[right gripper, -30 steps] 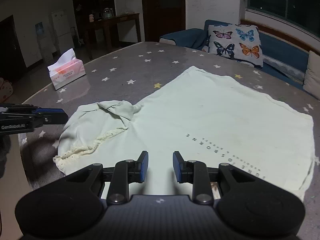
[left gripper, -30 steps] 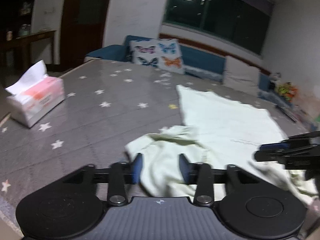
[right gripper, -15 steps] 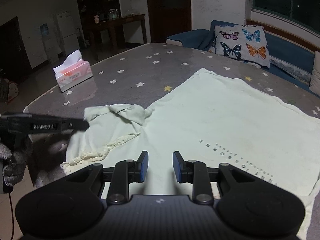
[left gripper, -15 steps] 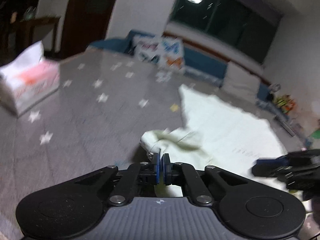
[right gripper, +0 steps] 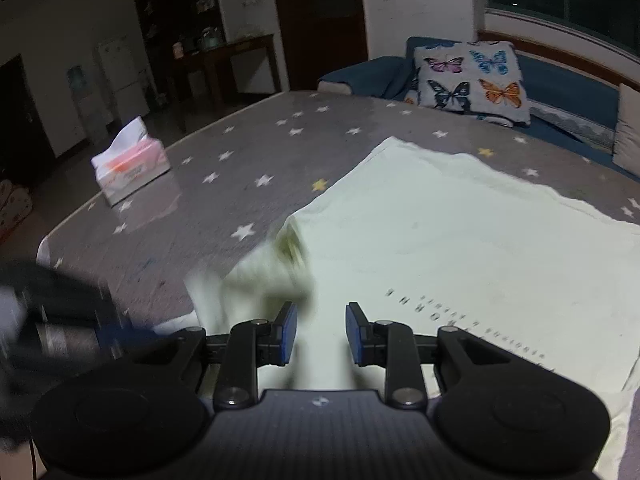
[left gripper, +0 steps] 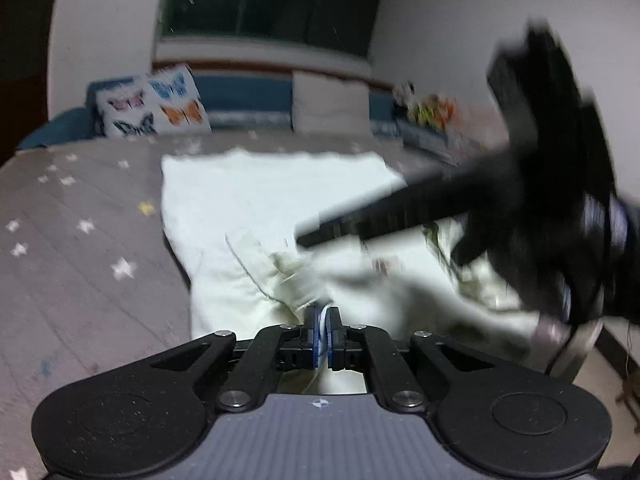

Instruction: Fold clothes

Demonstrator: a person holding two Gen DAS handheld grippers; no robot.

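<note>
Star-print table (right gripper: 248, 152) bears pale shirt (right gripper: 460, 232), hem pointing away; left claw (left gripper: 322, 330) pinches its sleeve, right claw (right gripper: 320, 334) agape.

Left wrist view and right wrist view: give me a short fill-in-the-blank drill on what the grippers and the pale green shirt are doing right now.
1. The left gripper is shut on a bunched fold of the pale green ____.
2. The right gripper hovers over the cloth with its jaws ____.
3. The pink and white tissue box stands on the grey tablecloth printed with ____.

Missing words: shirt; open; stars
</note>
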